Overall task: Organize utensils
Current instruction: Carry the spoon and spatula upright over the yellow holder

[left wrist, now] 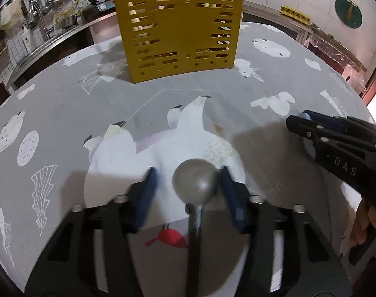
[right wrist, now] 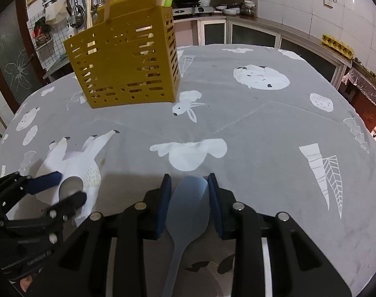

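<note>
A grey tablecloth (right wrist: 262, 133) printed with white animals covers the table. The left gripper (left wrist: 188, 185) stands open, its blue pads apart on either side of a metal ladle (left wrist: 195, 184), whose bowl lies between them nearer the right-hand pad. The right gripper (right wrist: 189, 193) holds a blue rice paddle (right wrist: 188, 205) between its pads; whether they press it cannot be told. Farther back stands a yellow slotted utensil holder (right wrist: 123, 57) with chopsticks. Beyond lies a kitchen counter (right wrist: 237, 19).

utensil holder (left wrist: 179, 31) stands on the tablecloth (left wrist: 64, 104) ahead; ladle (left wrist: 195, 183) lies left of the spatula (right wrist: 188, 205), both nearer.
</note>
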